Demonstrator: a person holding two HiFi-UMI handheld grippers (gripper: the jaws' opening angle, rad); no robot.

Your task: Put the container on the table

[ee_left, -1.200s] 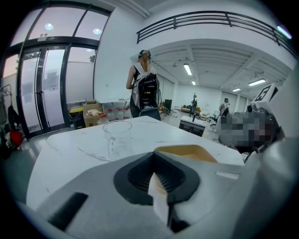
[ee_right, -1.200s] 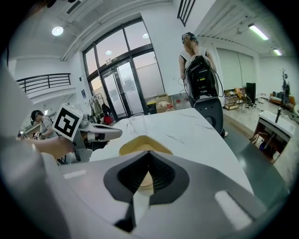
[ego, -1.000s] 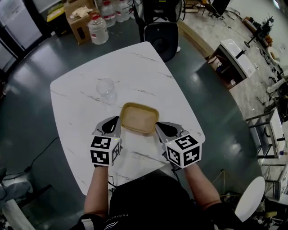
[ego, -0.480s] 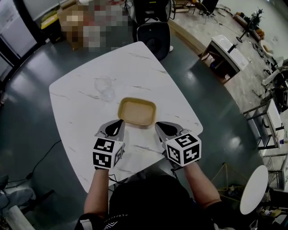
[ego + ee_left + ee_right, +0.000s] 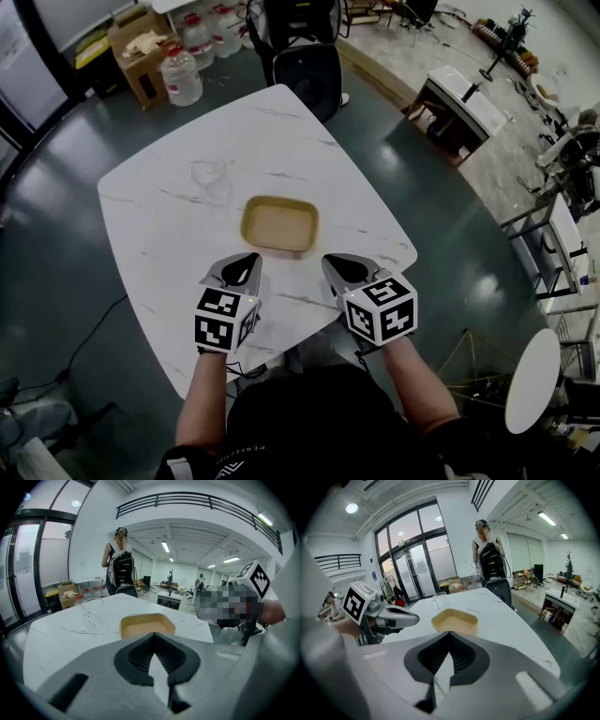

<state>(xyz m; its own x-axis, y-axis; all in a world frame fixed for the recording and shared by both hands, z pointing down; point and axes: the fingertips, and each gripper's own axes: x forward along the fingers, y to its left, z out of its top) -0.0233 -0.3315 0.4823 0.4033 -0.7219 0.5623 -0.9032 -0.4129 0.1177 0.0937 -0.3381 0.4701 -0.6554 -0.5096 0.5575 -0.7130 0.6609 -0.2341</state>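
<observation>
Container, a shallow tan tray with rounded corners, rests flat on the white marble-pattern table in the head view, near the middle of the top and slightly toward the near edge. A clear glass stands upright just beyond its far-left corner, not touching it. The left gripper and right gripper sit over the near edge of the table, one on each side of the container's near side, both clear of it. A dark chair stands at the far side of the table. In the left gripper view, the left gripper has its jaw tips together with nothing between them; the container lies straight ahead on the table, the glass to its left, and a person with a backpack stands beyond. In the right gripper view, the right gripper likewise has its tips meeting and is empty; the container lies ahead, the glass behind it, and the left gripper shows at the left.
</observation>
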